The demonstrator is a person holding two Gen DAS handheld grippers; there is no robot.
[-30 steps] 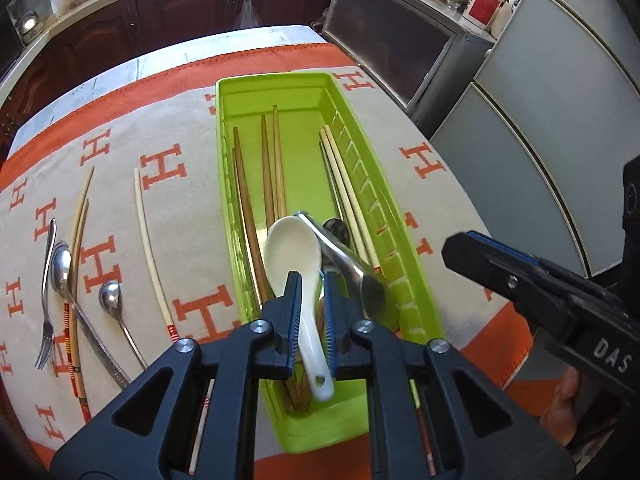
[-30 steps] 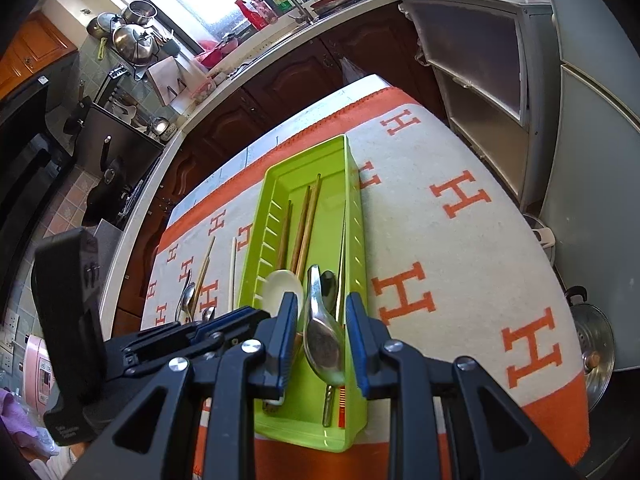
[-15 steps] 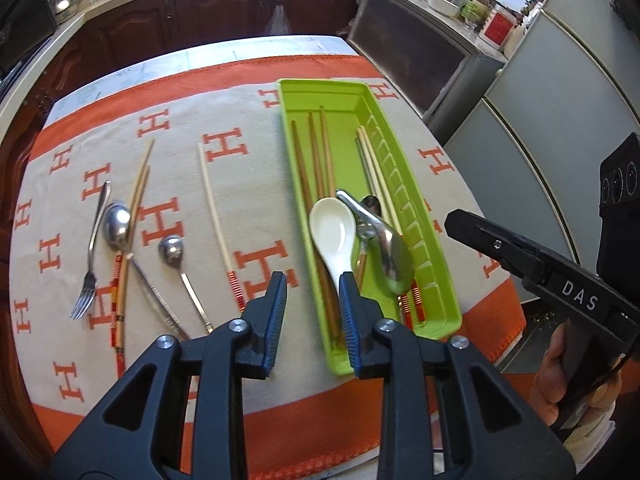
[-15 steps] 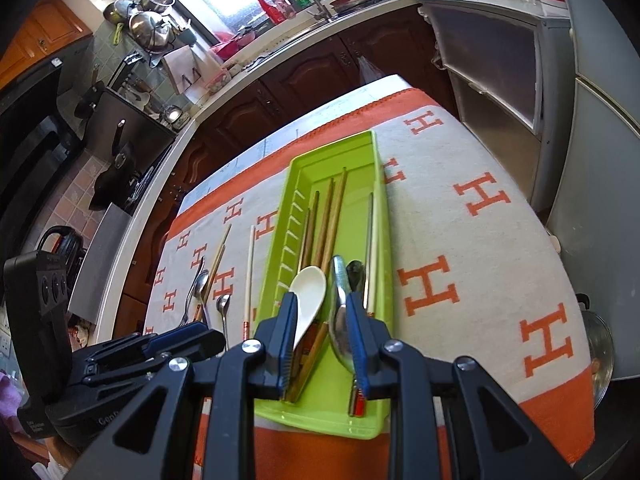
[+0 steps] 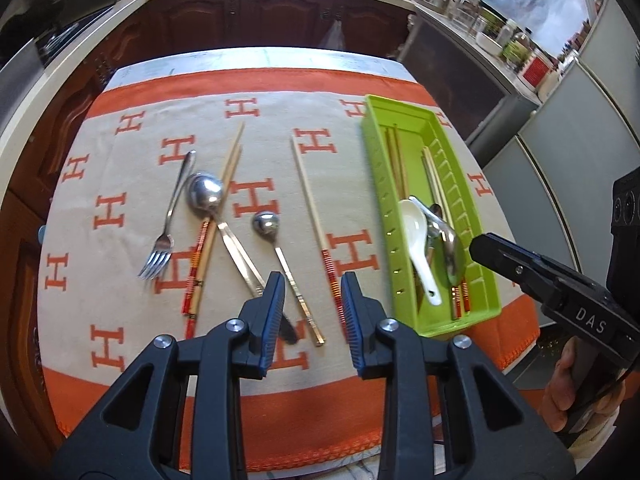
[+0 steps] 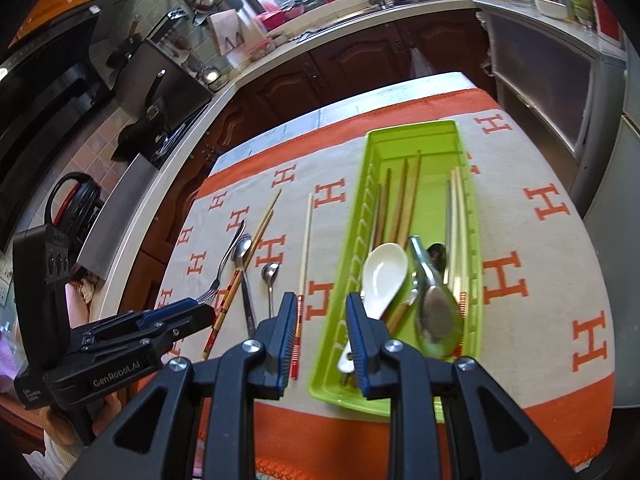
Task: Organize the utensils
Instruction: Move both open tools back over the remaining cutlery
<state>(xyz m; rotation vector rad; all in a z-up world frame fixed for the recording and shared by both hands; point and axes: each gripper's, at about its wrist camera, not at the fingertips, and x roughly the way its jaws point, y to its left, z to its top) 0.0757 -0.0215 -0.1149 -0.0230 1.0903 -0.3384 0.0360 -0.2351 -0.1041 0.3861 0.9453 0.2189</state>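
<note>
Two grippers hang over a surface covered by a cream cloth [image 5: 256, 148] with orange H marks and an orange border. The left gripper [image 5: 313, 312] has jaws that have just been opening; they now stand a little apart with nothing between them, above the near ends of a small metal spoon [image 5: 266, 225] and a single pale chopstick [image 5: 310, 196] with a red-banded end. Left of these lie a large metal spoon [image 5: 205, 196], a pair of wooden chopsticks [image 5: 224, 184] crossing its handle, and a fork [image 5: 166, 232] at the far left. The right gripper [image 6: 322, 336] also shows its jaws slightly parted and empty, over the gap between that single chopstick [image 6: 306, 240] and the left wall of the green tray [image 6: 412, 132]. The tray sits on the right of the cloth and holds a white ceramic spoon [image 6: 382, 276], a big metal spoon [image 6: 438, 312], brown chopsticks [image 6: 404, 200] and pale chopsticks [image 6: 458, 208]. Dark wooden cabinets [image 5: 248, 20] stand beyond the far edge.
</note>
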